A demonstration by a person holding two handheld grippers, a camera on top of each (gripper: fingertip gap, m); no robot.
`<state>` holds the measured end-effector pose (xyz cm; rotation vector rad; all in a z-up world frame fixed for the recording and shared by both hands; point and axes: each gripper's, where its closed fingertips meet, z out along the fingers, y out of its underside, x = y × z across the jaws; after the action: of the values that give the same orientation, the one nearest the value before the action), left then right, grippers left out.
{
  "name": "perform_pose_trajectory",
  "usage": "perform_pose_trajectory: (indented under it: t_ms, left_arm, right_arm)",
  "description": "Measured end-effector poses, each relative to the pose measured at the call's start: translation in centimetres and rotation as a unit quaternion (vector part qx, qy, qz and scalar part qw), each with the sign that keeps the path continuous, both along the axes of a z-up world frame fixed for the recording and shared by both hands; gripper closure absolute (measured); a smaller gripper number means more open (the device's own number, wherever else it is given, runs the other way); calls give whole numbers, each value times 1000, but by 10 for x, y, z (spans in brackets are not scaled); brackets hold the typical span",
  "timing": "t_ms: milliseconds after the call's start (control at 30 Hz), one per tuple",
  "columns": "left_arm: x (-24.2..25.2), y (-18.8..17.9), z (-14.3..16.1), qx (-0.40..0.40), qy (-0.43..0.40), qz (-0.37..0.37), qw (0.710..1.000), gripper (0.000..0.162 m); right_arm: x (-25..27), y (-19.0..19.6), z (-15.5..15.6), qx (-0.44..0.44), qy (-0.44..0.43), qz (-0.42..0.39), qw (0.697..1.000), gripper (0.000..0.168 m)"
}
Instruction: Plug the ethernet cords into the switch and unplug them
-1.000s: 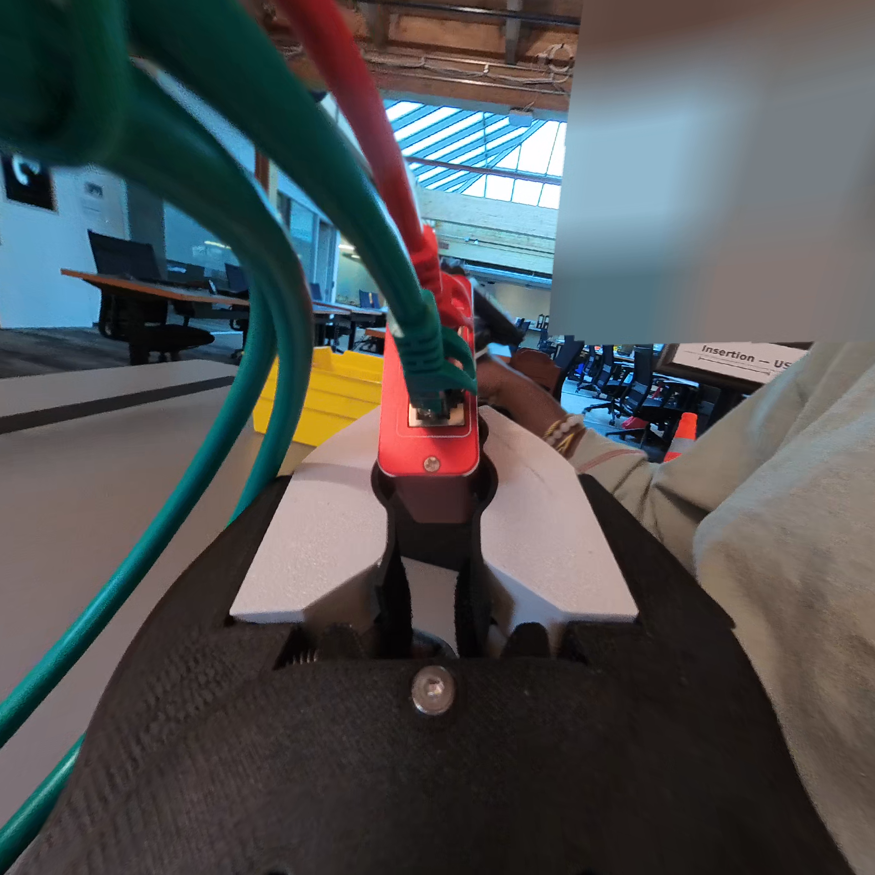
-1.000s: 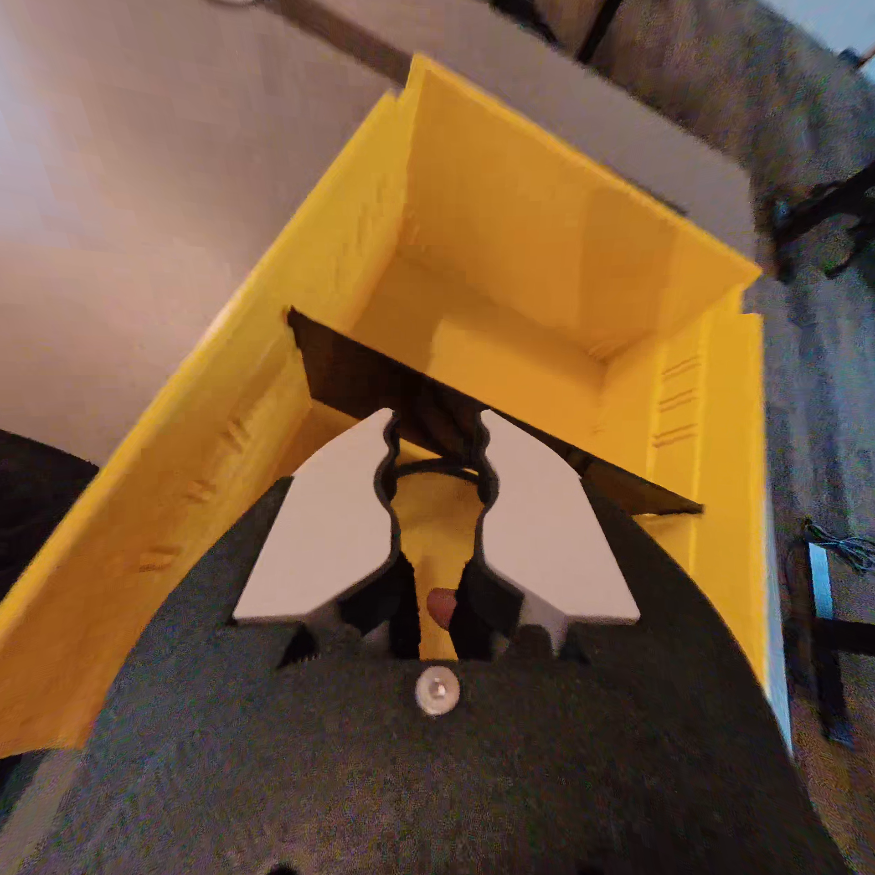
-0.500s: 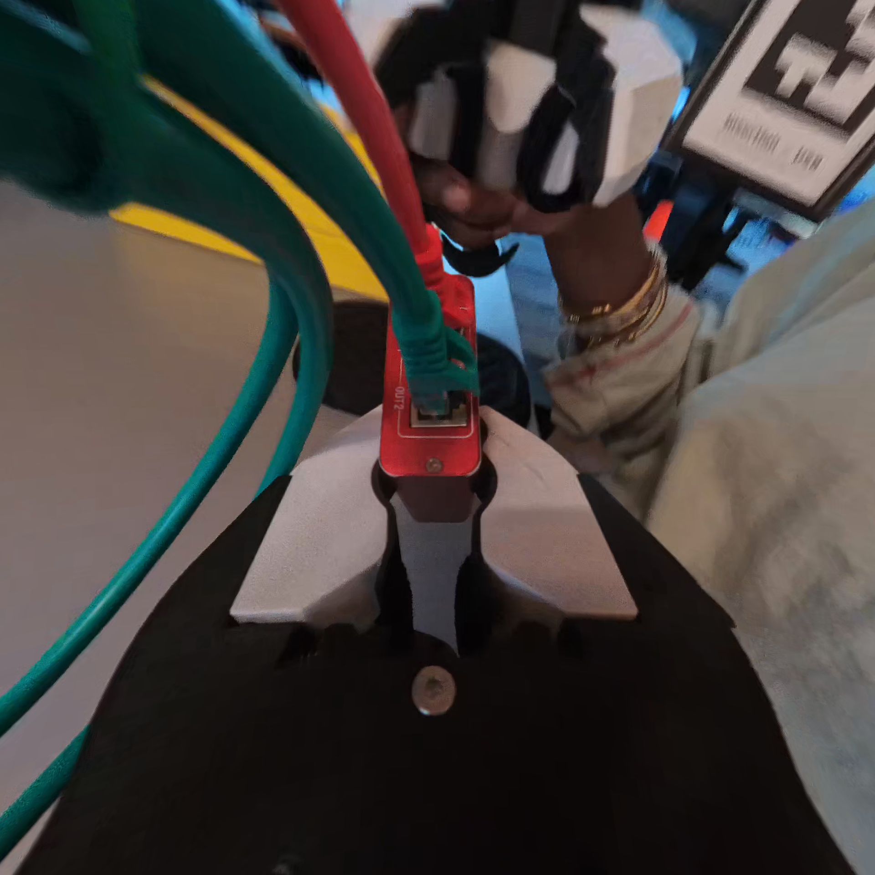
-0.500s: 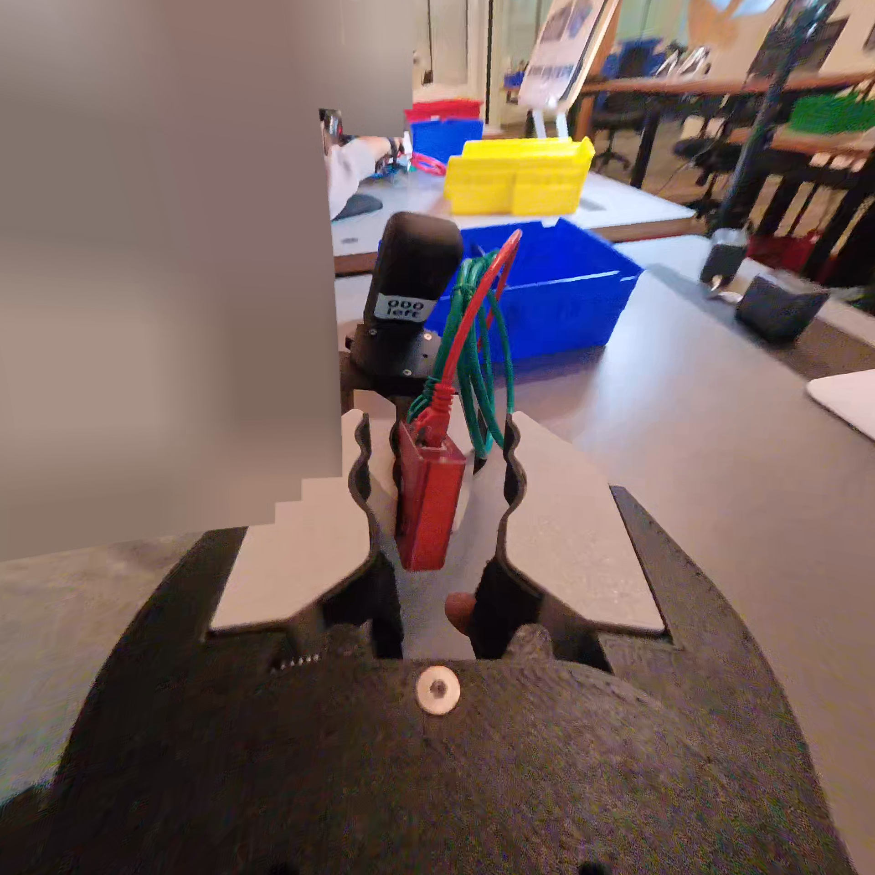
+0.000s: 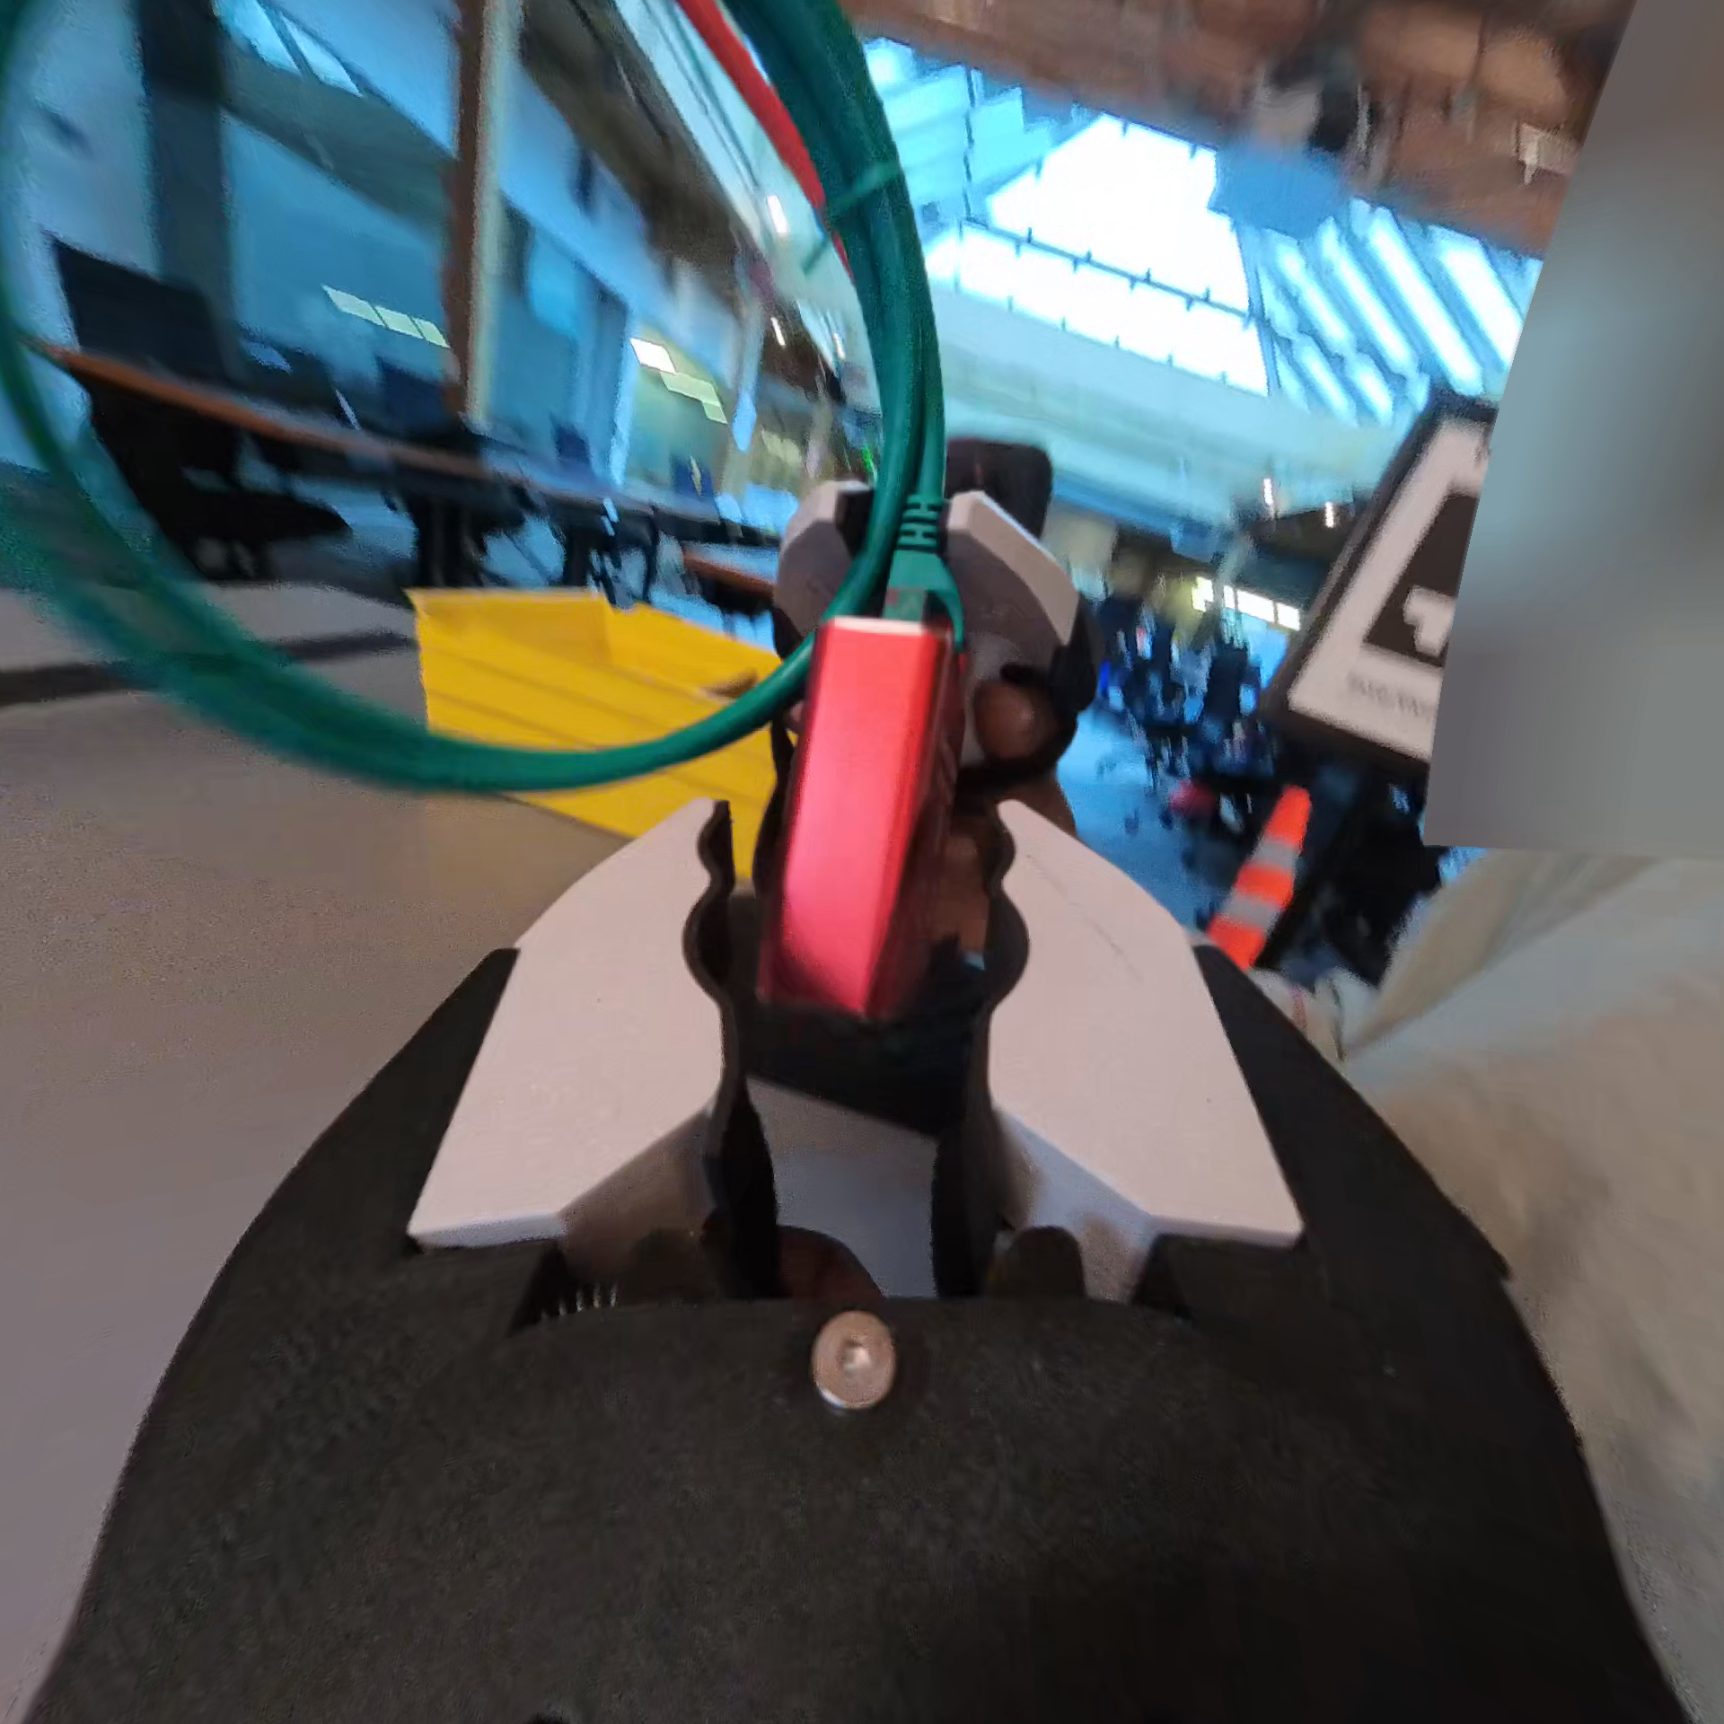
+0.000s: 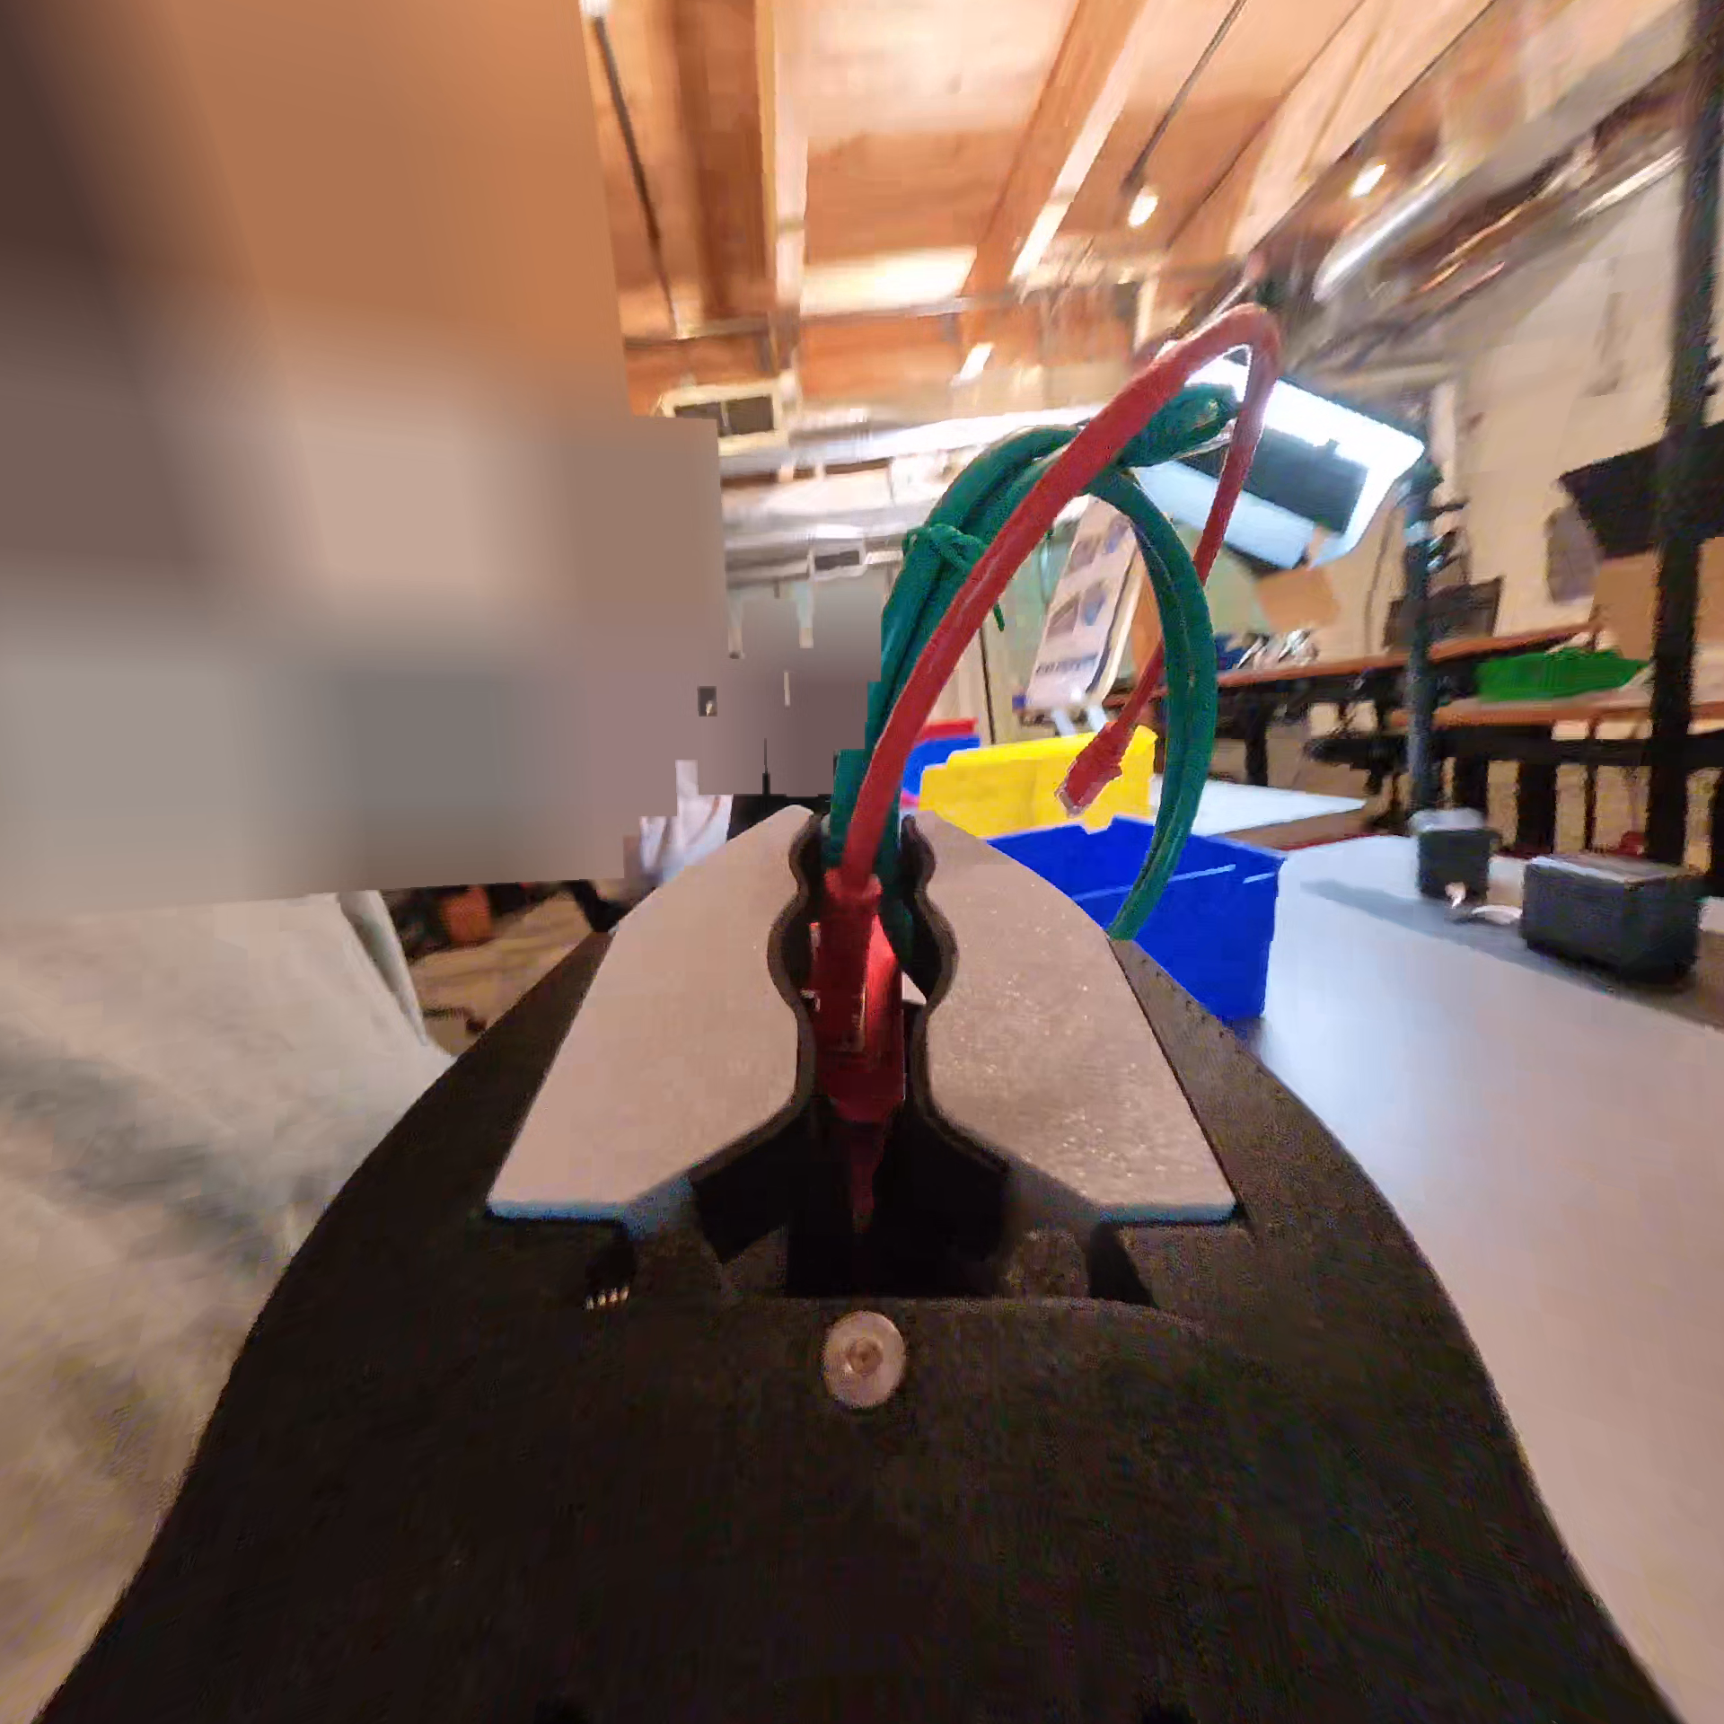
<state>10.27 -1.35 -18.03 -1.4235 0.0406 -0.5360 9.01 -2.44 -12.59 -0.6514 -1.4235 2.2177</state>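
Two grippers are being observed. The red switch (image 5: 863,812) is being held off the desk (image 5: 187,933) between the right gripper (image 6: 863,896) fingers, closed on its red-cord end; the left gripper (image 5: 863,868) fingers are standing open around it. Green cords (image 5: 896,308) are being looped toward 11 o'clock.

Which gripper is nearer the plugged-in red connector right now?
Right. The right gripper is shut around the red connector at the switch's port end; the left gripper sits at the opposite end, fingers spread.
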Motion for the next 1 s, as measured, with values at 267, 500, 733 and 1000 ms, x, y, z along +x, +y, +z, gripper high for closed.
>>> perform_pose_trajectory:
  t_ms: [267, 500, 733, 1000]
  left_arm:
    - [9, 16, 18, 83, -154, -8, 985, 104]
    - [-4, 0, 27, 118, -133, 1, 984, 133]
    - [-27, -20, 29, 130, -189, -15, 973, 133]
    - [-17, -17, 20, 105, -154, -31, 982, 135]
  right_arm:
    - [3, 30, 34, -234, 98, -58, 966, 152]
    - [-11, 13, 16, -245, 34, -29, 969, 152]
    - [-20, 8, -7, -129, -76, 0, 989, 133]
    - [2, 7, -39, -9, -171, 39, 984, 140]
